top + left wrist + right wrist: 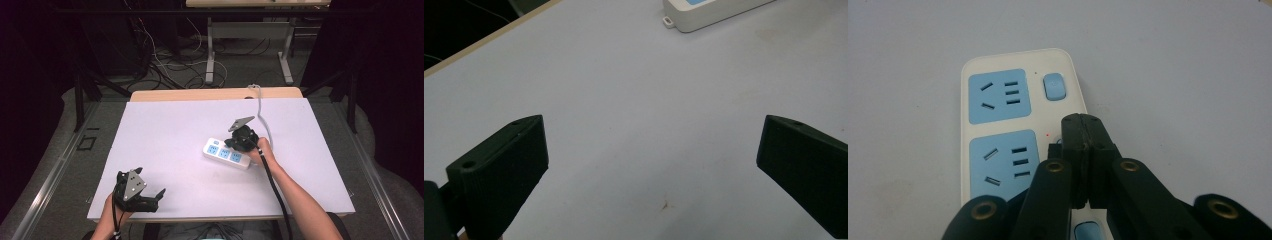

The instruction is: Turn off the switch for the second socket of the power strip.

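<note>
A white power strip [226, 154] with blue sockets lies right of the table's middle. In the right gripper view the power strip [998, 100] shows two sockets, a blue switch [1054, 86] beside the far one and a small red light by the nearer one. My right gripper [1083, 125] is shut, its joined tips down over the spot beside that nearer socket, hiding what is under them. From above, the right gripper [234, 146] stands over the strip. My left gripper [157, 199] rests near the front left edge, jaws wide open around nothing [651, 145].
A white mat [200, 120] covers the wooden table. The strip's white cable [260, 107] runs to the far edge. The strip's end [709, 12] shows at the top of the left gripper view. Dark floor with cables and table legs lies beyond.
</note>
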{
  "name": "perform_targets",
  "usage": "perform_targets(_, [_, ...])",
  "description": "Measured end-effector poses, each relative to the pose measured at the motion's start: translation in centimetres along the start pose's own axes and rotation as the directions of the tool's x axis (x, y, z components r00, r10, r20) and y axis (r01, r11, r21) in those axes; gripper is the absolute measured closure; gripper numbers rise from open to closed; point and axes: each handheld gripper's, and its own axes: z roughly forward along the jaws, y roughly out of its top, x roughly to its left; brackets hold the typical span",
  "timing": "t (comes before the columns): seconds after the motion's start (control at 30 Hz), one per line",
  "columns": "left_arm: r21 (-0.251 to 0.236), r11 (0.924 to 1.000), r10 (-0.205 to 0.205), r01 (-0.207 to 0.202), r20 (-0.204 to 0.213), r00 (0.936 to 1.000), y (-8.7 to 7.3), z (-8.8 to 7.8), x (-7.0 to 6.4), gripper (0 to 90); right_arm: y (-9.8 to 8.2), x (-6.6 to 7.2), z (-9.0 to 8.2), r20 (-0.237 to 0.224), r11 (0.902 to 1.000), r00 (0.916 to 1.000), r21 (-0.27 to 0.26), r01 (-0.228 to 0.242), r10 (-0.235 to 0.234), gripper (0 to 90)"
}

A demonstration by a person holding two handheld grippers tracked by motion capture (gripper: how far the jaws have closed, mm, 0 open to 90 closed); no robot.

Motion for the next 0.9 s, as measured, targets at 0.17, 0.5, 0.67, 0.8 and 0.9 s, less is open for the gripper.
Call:
perform_targets(0.17, [0.005,0.9999,0.013,-0.013,0.005,0.9999,0.1,0.1,-0.1,0.0,-0.1,0.2,0.0,0.01,0.9997,0.9997,-0.003,-0.023,0.023,90.0])
perform_targets(0.5, [-0.003,1.0,0.003,-0.003,0.007,1.0,0.1,0.2,-0.1,0.0,-0.1,0.3,0.2,0.017,0.9995,0.9995,-0.02,-0.025,0.025,90.0])
perform_targets(0.67, [-0.003,1.0,0.003,-0.003,0.005,1.0,0.1,0.2,-0.2,0.0,0.0,0.6,0.3,-0.001,0.9999,1.0,-0.011,0.001,-0.001,90.0])
perform_targets(0.8, [0.003,1.0,0.008,-0.008,0.004,1.0,0.1,0.1,-0.1,0.0,0.0,1.0,0.6,0.013,0.9994,0.9998,-0.034,0.012,-0.012,90.0])
perform_targets(0.9, [-0.003,1.0,0.0,0.0,0.005,1.0,0.1,0.1,-0.1,0.0,0.1,0.8,0.5,0.023,0.9996,0.9995,-0.016,0.021,-0.021,90.0])
